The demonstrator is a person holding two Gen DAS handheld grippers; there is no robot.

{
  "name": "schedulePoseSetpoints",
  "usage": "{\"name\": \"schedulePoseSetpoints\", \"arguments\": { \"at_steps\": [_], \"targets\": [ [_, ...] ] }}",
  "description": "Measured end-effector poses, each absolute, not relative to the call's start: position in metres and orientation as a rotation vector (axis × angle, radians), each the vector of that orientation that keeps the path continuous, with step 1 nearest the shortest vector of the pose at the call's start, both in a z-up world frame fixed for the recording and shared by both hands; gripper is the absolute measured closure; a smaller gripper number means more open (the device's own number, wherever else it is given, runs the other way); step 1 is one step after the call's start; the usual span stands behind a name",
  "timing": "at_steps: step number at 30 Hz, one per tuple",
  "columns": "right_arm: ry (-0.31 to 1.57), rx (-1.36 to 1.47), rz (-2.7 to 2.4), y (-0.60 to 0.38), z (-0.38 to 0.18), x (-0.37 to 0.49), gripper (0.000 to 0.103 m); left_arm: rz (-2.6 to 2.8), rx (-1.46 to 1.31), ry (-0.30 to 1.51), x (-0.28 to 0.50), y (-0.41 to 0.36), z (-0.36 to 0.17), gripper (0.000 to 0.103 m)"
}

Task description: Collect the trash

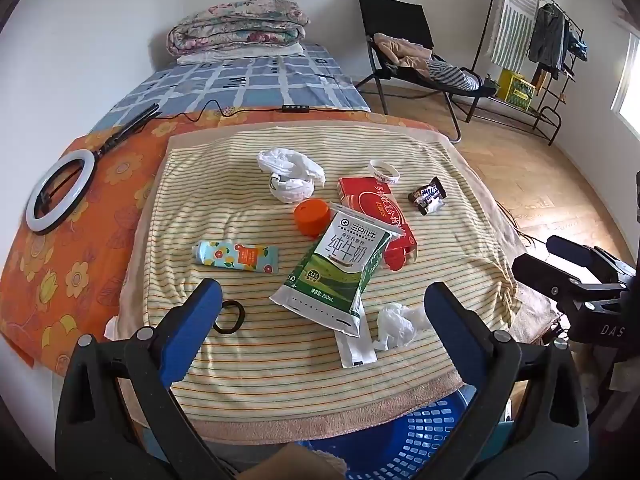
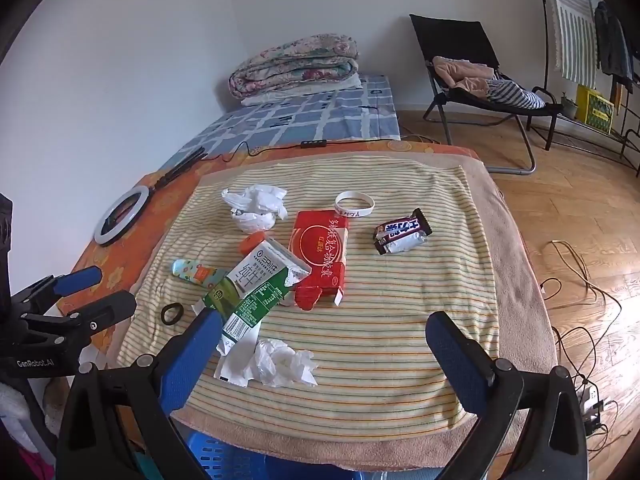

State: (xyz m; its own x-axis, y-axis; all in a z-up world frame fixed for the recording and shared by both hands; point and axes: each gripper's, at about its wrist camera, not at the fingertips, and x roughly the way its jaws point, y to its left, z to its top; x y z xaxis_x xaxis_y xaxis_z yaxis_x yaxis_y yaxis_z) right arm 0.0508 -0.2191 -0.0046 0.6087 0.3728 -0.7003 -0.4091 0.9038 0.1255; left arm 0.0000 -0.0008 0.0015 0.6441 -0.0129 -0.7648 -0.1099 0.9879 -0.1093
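The left hand-held gripper and right hand-held gripper both hang wide open, holding nothing. Beside the milk carton on the towel lie a tissue and red box.

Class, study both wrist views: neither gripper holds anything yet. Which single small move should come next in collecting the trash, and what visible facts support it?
Probably lower the open right gripper onto the crumpled white tissue. It lies nearest, just ahead between the fingers on the striped yellow towel, with nothing on top of it, and the blue plastic basket sits just below the towel's near edge. The left gripper is also open and empty.
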Motion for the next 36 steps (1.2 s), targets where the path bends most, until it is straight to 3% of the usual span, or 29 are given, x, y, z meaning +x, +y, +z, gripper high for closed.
{"name": "schedulePoseSetpoints", "arguments": {
  "at_steps": [36],
  "targets": [
    [0.85, -0.049, 0.451, -0.205, -0.035, 0.065, 0.0, 0.073, -0.183, 0.897, 0.002, 0.01, -0.032, 0.0]
  ]
}}
